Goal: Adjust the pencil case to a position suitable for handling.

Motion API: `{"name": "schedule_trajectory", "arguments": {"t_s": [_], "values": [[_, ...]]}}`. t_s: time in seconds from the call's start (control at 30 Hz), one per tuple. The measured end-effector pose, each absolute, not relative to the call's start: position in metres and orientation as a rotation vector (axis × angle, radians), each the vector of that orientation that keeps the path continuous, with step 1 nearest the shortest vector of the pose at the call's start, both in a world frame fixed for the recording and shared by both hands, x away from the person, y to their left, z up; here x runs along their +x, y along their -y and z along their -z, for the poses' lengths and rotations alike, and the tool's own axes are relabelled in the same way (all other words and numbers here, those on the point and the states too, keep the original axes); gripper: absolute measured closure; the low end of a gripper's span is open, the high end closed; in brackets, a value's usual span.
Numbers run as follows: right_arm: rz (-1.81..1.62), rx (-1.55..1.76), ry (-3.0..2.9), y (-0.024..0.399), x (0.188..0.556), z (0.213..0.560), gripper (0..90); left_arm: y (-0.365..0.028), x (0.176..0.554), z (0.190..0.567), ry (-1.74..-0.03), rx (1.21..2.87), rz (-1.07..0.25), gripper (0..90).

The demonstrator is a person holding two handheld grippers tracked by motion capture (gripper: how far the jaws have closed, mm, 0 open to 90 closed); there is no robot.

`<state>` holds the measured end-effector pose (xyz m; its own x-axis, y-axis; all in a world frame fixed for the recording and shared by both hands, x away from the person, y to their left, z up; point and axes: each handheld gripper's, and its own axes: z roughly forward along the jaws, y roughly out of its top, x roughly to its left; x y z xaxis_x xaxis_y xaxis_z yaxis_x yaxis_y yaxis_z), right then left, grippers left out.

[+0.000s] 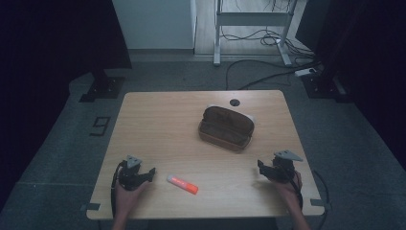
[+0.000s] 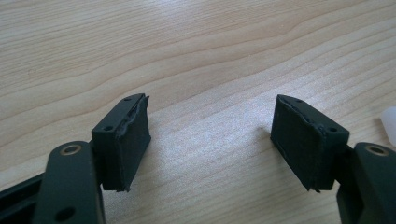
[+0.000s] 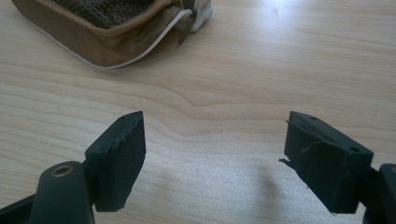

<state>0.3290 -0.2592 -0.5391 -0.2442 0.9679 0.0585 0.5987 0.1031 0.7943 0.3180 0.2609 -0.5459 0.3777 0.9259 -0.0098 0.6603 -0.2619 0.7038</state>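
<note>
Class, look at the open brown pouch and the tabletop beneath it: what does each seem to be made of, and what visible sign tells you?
The open brown pencil pouch looks like soft matte fabric, judging by its woven-looking lining, sagging walls and white zip edging. The pale rectangular tabletop looks like wood or wood-print laminate: flowing grain lines and a smooth, slightly glossy sheen. Which one, the look leaves open.
</note>
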Motion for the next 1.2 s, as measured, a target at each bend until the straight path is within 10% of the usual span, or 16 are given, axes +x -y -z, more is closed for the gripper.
{"name": "schedule_trajectory", "arguments": {"t_s": [1.2], "values": [[-1.099,1.401,-1.863,0.252,0.345,0.489,27.1,-0.261,0.318,0.546,-1.36,2.017,-0.549,27.6]]}}
